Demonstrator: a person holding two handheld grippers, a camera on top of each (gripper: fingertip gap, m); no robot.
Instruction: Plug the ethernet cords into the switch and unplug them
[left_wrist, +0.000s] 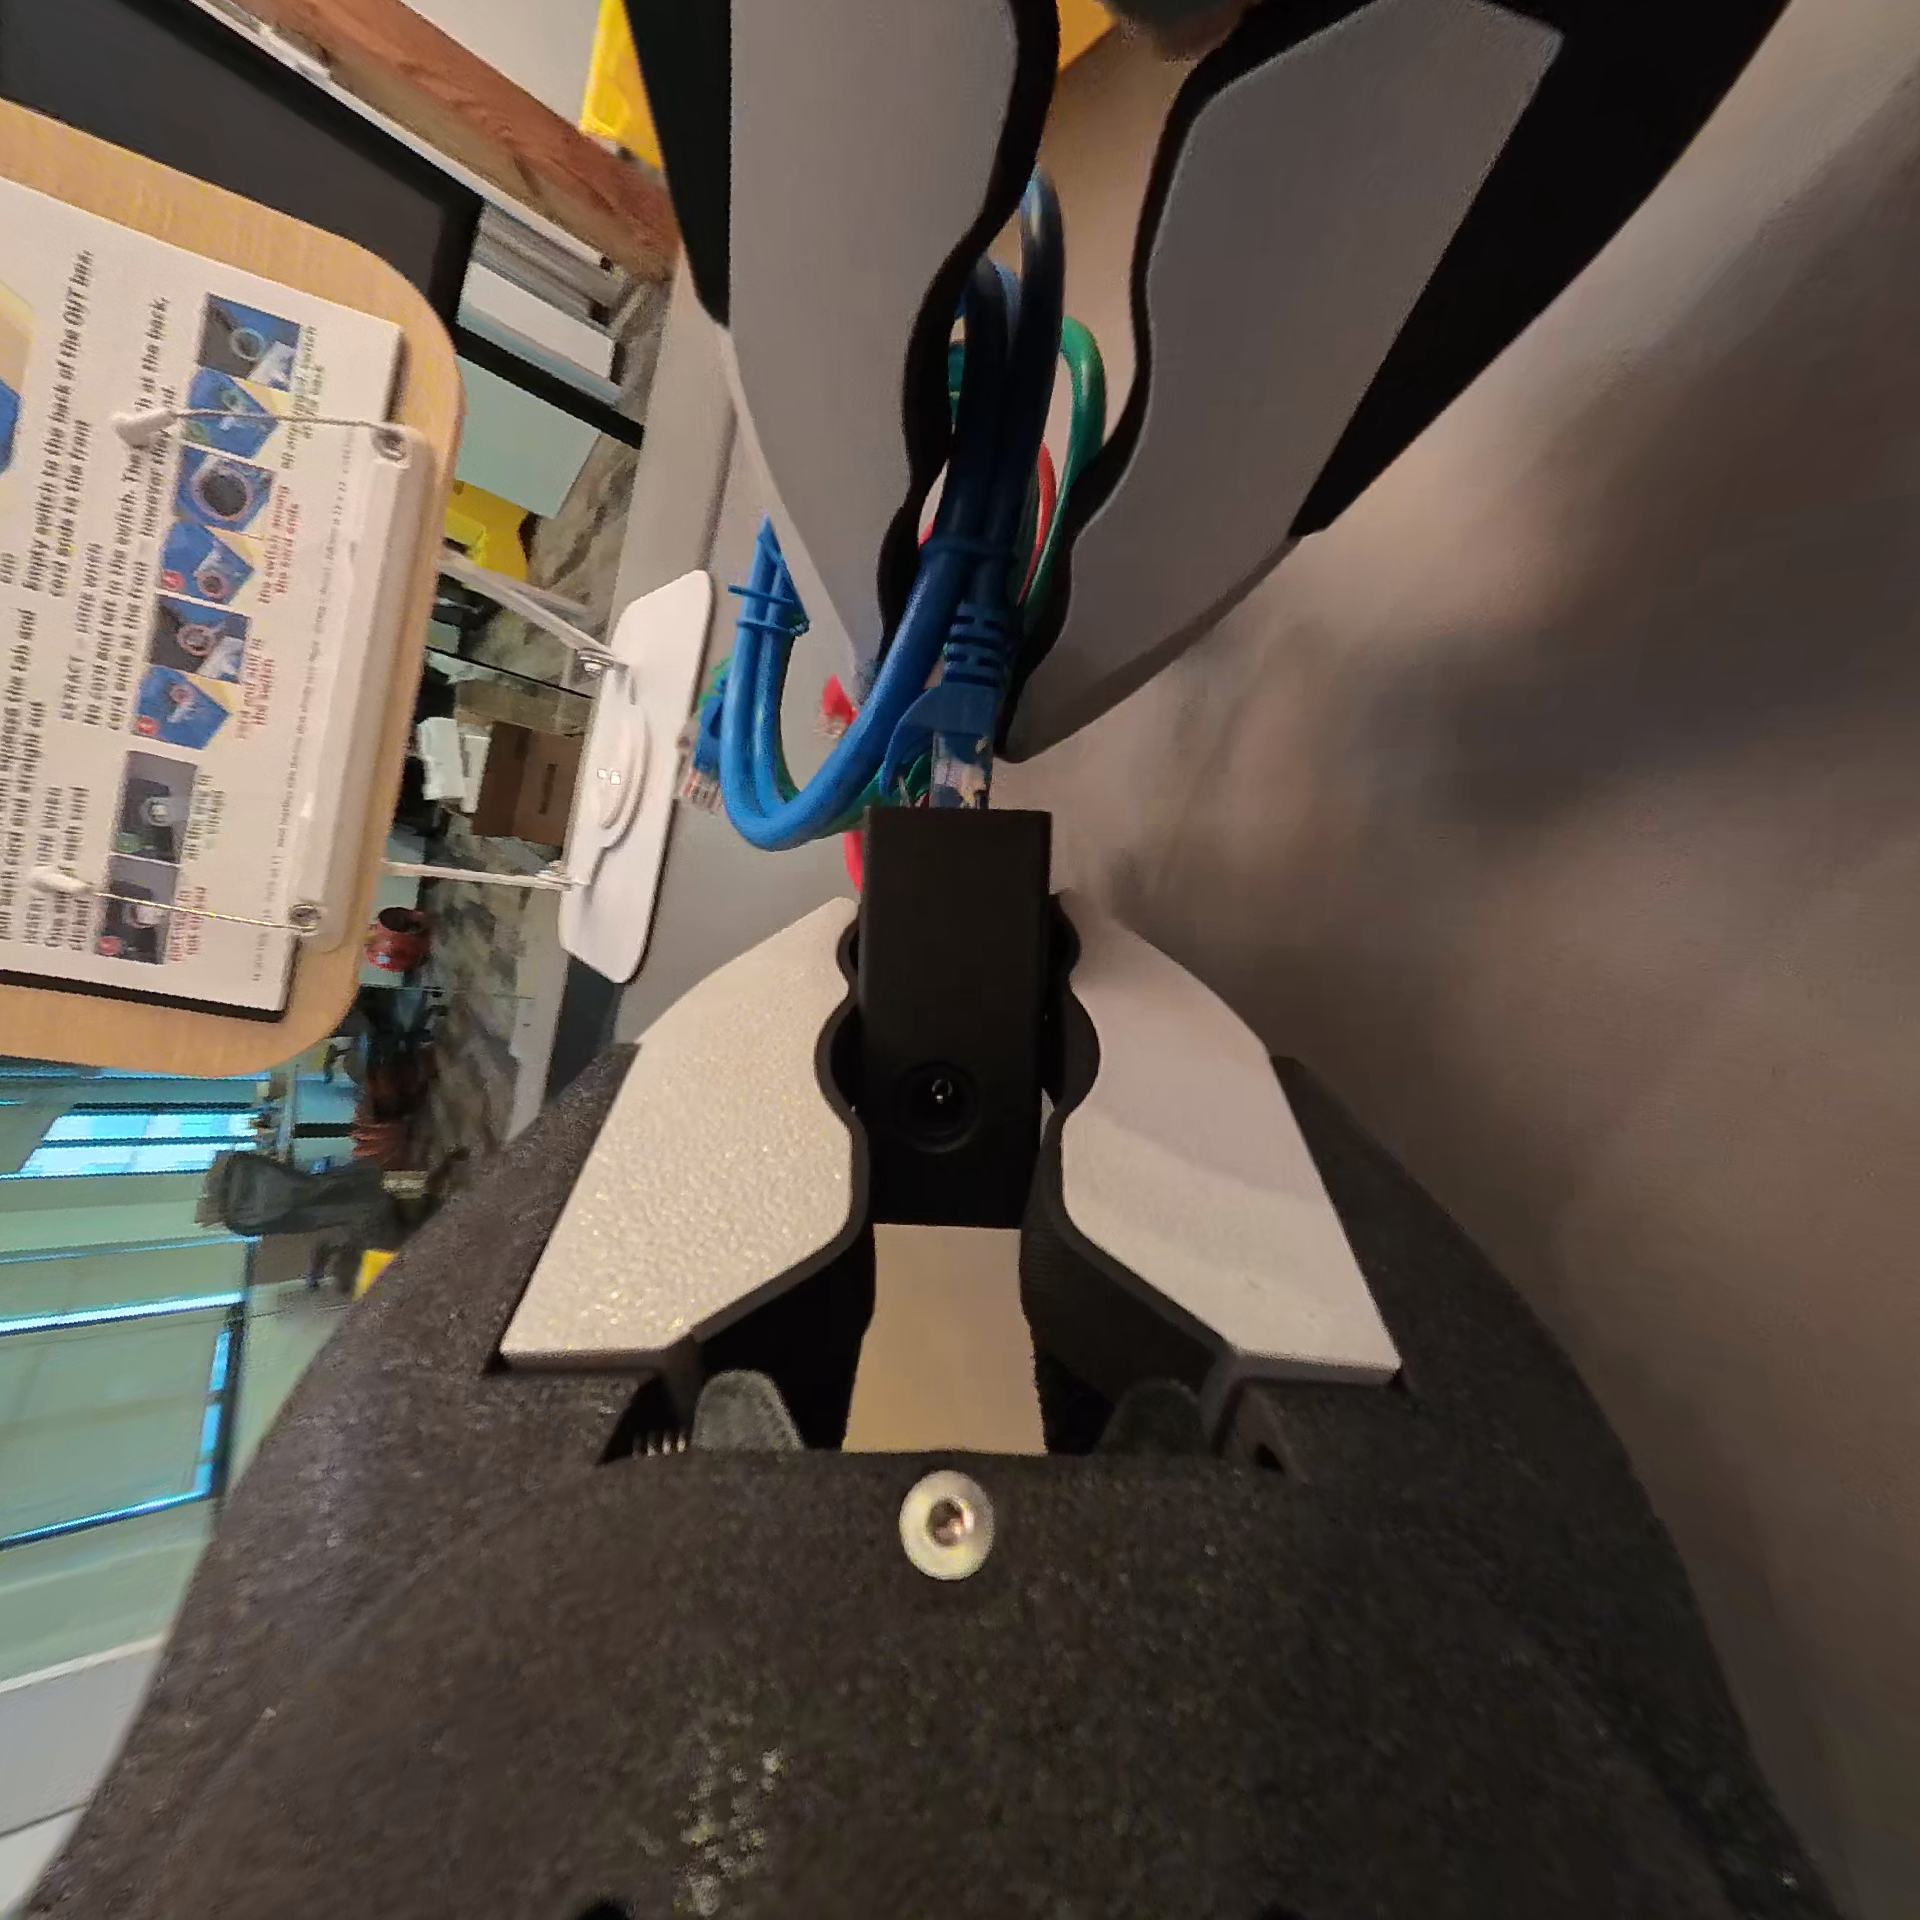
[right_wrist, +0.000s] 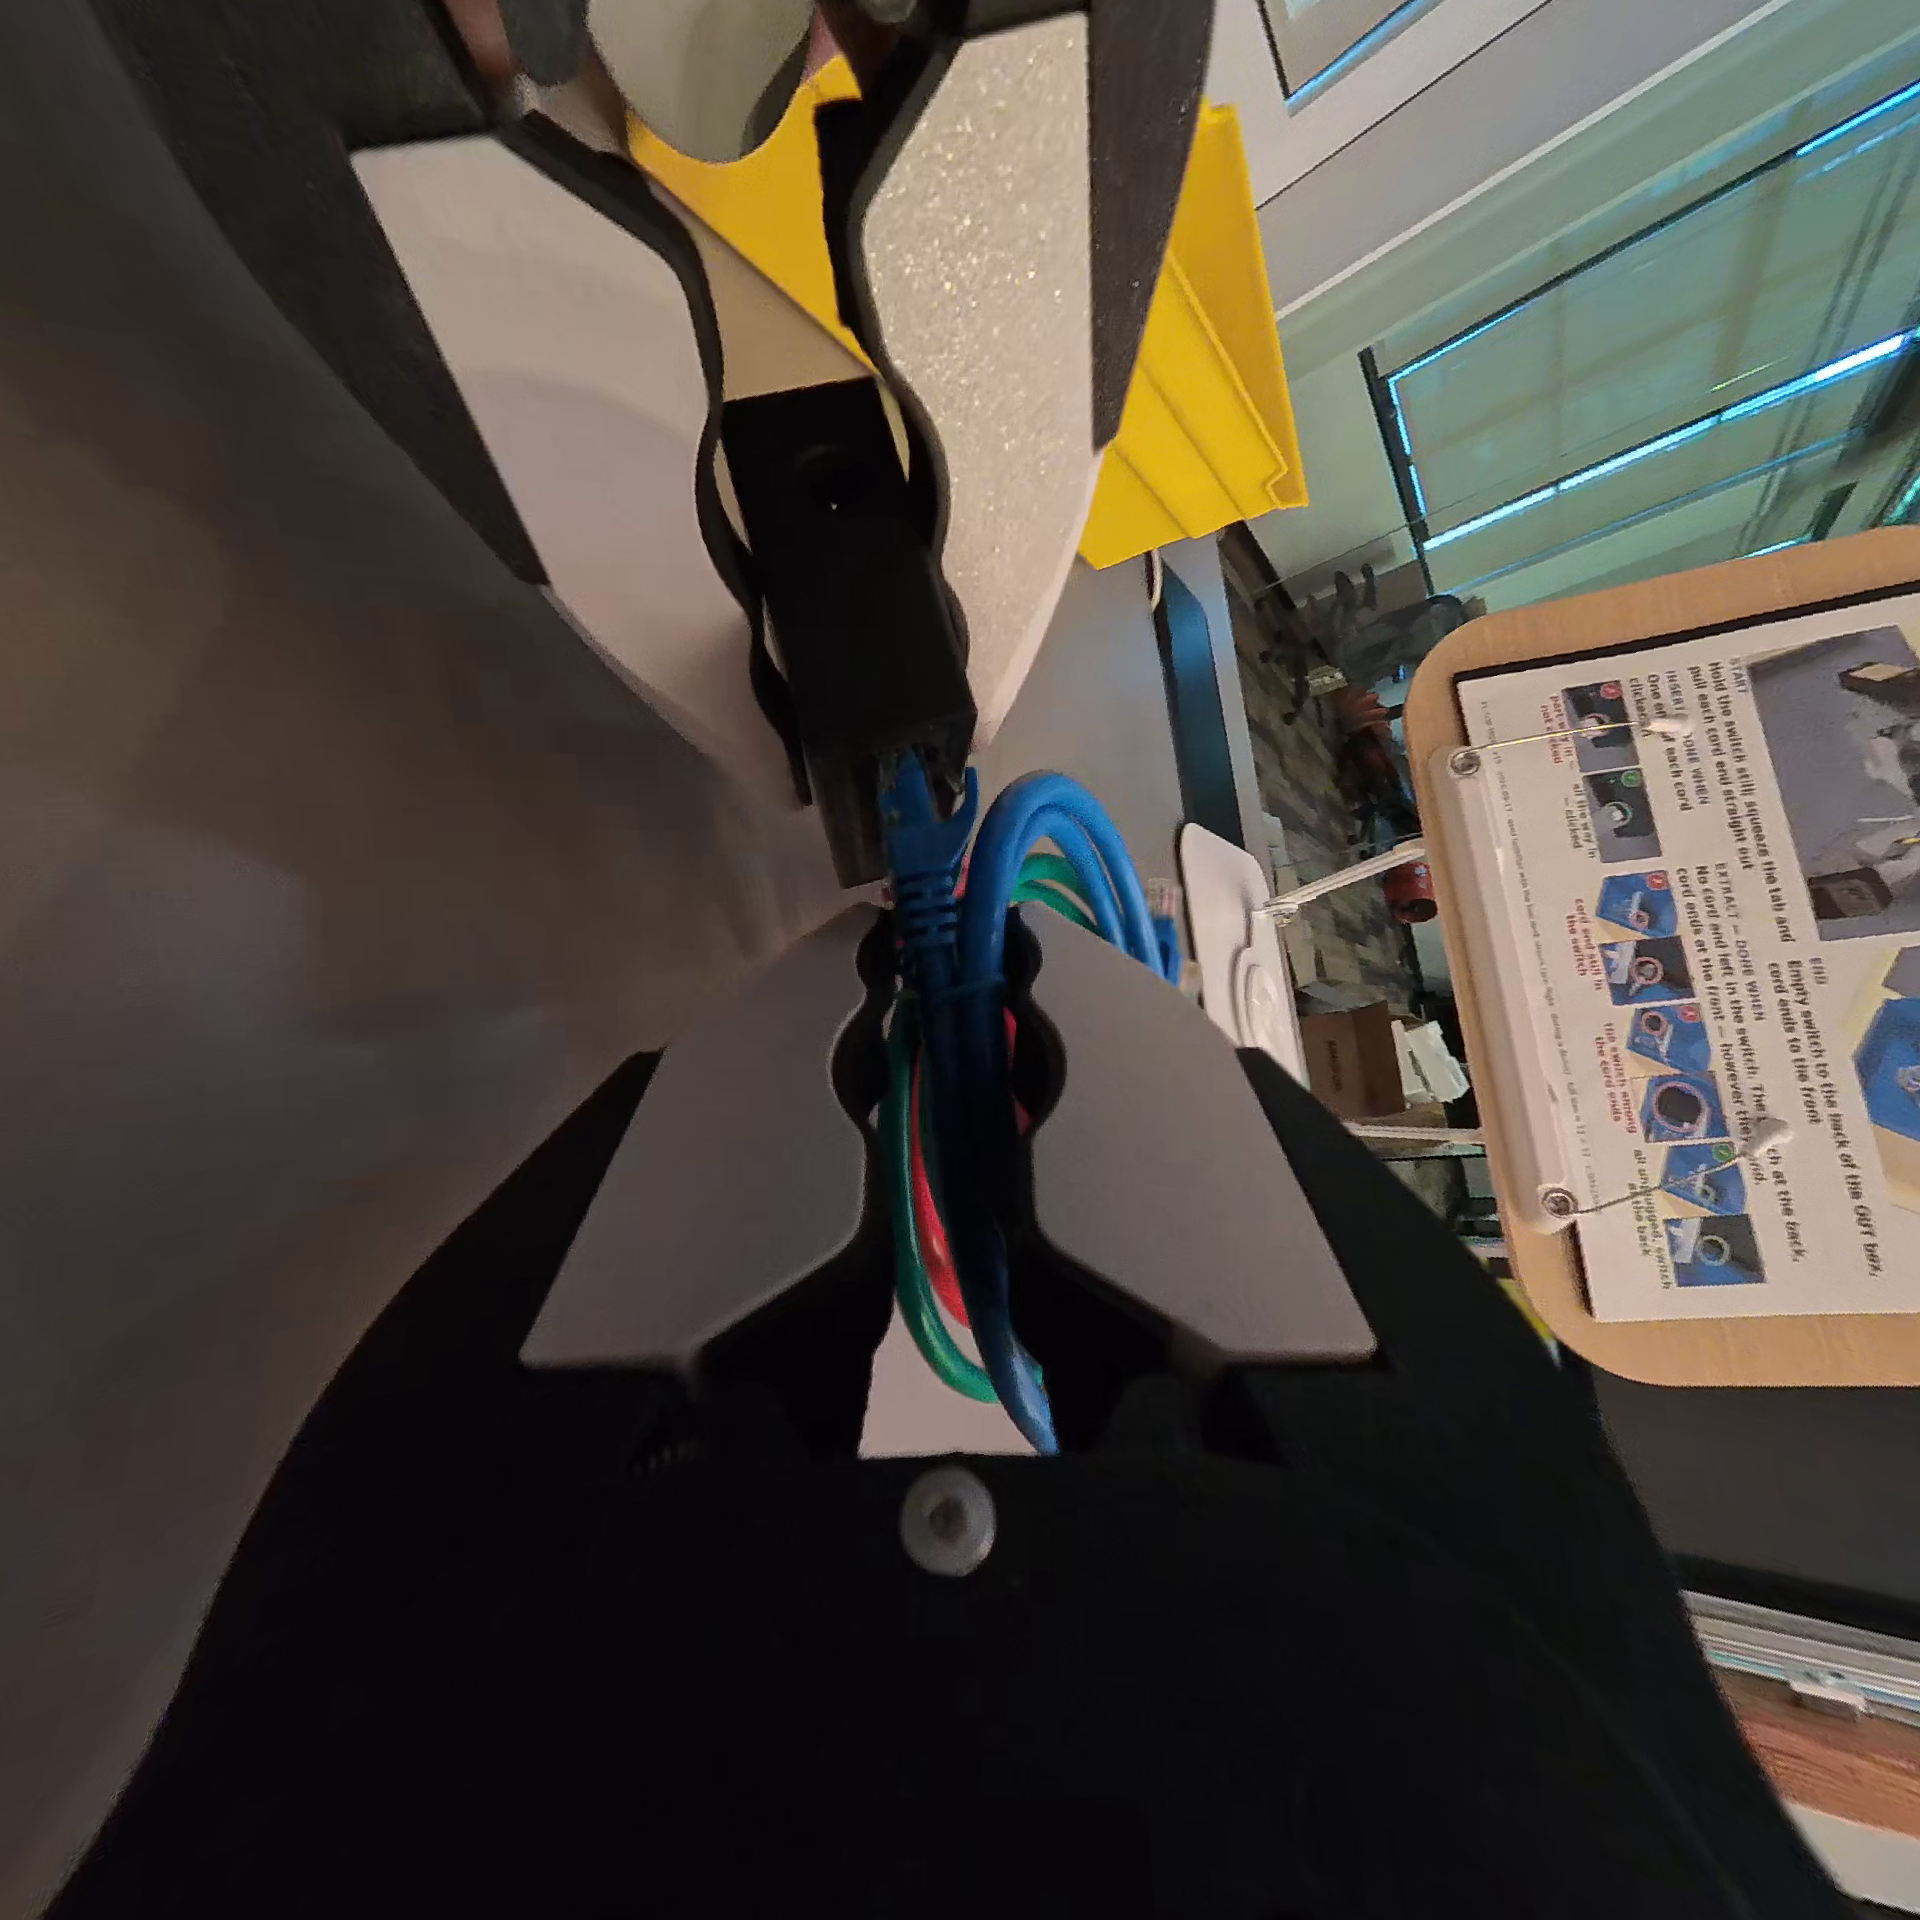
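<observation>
My left gripper (left_wrist: 956, 925) is shut on a small black switch (left_wrist: 954, 997), gripping its two sides. My right gripper (right_wrist: 951, 935) is shut on a bundle of blue, green and red ethernet cords (right_wrist: 951, 1122). The two grippers face each other tip to tip. A blue plug (left_wrist: 966, 727) from the bundle sits at the switch's port face; how deep it sits I cannot tell. In the right wrist view the switch (right_wrist: 862, 634) is in the left gripper (right_wrist: 883, 748), with the blue plug (right_wrist: 914, 831) at its ports. The right gripper (left_wrist: 966, 665) fills the top of the left wrist view.
A loose loop of blue cord (left_wrist: 758, 717) with a free plug hangs off the bundle. A wooden board with an instruction sheet (left_wrist: 187, 623) (right_wrist: 1662, 935) stands nearby, beside a white pad (left_wrist: 634, 769). A yellow bin (right_wrist: 1195, 364) is behind the left gripper. The grey tabletop (left_wrist: 1507, 727) lies alongside. My left and right fingertips are right by each other.
</observation>
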